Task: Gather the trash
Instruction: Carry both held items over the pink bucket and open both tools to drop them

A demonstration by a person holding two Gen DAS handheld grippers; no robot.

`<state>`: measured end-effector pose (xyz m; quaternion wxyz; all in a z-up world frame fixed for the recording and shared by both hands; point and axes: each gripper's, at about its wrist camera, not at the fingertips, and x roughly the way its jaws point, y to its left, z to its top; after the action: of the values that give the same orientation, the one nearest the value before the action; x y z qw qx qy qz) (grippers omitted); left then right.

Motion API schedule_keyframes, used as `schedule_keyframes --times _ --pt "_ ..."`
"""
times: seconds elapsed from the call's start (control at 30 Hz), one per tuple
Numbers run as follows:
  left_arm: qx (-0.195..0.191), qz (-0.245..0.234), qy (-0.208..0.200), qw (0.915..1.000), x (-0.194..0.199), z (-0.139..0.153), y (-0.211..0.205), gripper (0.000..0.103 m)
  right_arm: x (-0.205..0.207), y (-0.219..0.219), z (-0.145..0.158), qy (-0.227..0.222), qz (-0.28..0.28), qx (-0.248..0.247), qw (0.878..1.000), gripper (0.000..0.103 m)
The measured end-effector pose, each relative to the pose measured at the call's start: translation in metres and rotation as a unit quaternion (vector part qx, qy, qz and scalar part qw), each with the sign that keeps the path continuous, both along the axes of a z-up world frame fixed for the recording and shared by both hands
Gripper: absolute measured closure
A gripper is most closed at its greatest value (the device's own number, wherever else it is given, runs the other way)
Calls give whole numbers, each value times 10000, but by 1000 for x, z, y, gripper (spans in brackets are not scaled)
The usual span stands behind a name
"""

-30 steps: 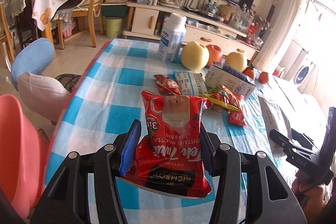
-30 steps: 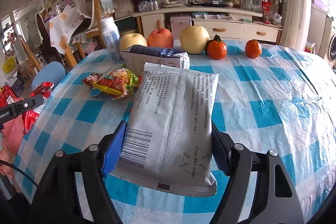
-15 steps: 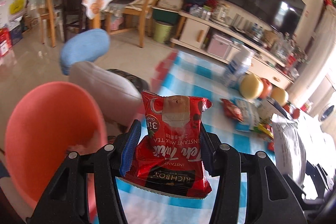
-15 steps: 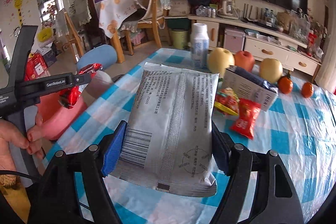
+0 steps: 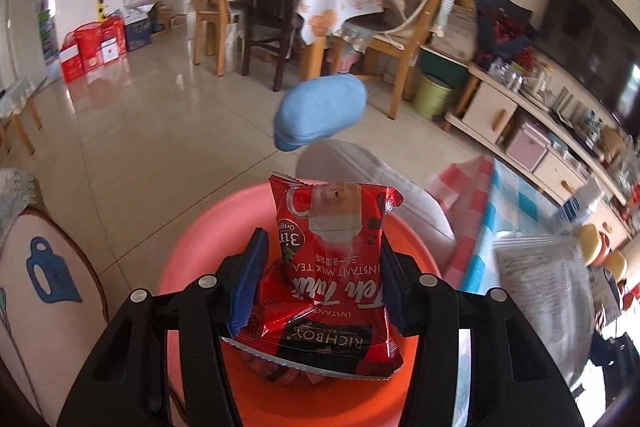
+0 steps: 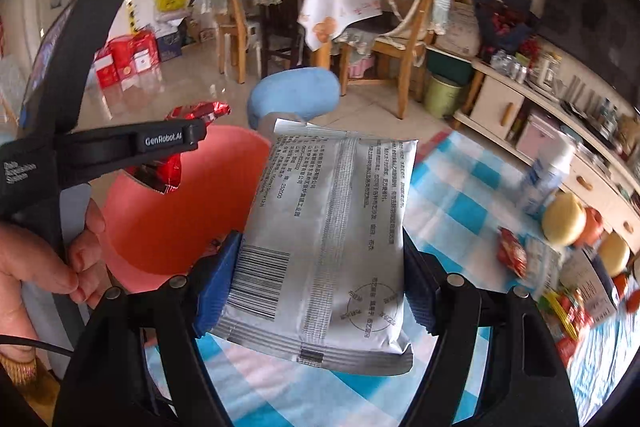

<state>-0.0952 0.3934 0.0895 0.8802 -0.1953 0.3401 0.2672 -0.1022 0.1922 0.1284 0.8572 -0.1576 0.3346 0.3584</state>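
Observation:
My left gripper point(image 5: 320, 275) is shut on a red instant milk tea packet point(image 5: 332, 267), held right above the open mouth of a pink bin point(image 5: 188, 247). In the right wrist view that same gripper point(image 6: 160, 147) and its red packet point(image 6: 188, 115) hang over the pink bin point(image 6: 180, 211), with a person's hand point(image 6: 44, 259) on the grip. My right gripper point(image 6: 320, 259) is shut on a flat silver packet point(image 6: 328, 243), above the table edge just right of the bin. The silver packet point(image 5: 544, 291) shows blurred at the right of the left wrist view.
The blue-and-white checked table point(image 6: 460, 195) carries a white bottle point(image 6: 548, 175), fruit point(image 6: 564, 219) and several more wrappers point(image 6: 512, 255). A blue stool point(image 5: 320, 111) and a grey cushion point(image 5: 352, 163) sit behind the bin. Wooden chairs point(image 5: 400, 39) and a TV cabinet point(image 5: 500, 111) stand farther off.
Both grippers swung left off the table toward the pink bin, each still holding its packet. The left one now hangs over the bin's mouth; the right one follows beside it.

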Motion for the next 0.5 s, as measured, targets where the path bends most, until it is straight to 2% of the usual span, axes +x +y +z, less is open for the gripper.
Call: schedule_keyframes --times 0.2,0.4,0.47,0.5 --pt "-85 232 17 9997 -10 -4 26 49 -7 54 -16 10 544 -399 9977 28" --pt "-157 329 98 9993 -11 -9 37 48 -11 84 -33 162 837 -618 9944 27" --pt "-146 316 49 9994 -10 -7 35 47 -13 84 -36 120 792 -694 9944 19" --pt "-140 305 26 9994 -9 -6 34 40 -14 82 -37 83 755 -691 9947 15"
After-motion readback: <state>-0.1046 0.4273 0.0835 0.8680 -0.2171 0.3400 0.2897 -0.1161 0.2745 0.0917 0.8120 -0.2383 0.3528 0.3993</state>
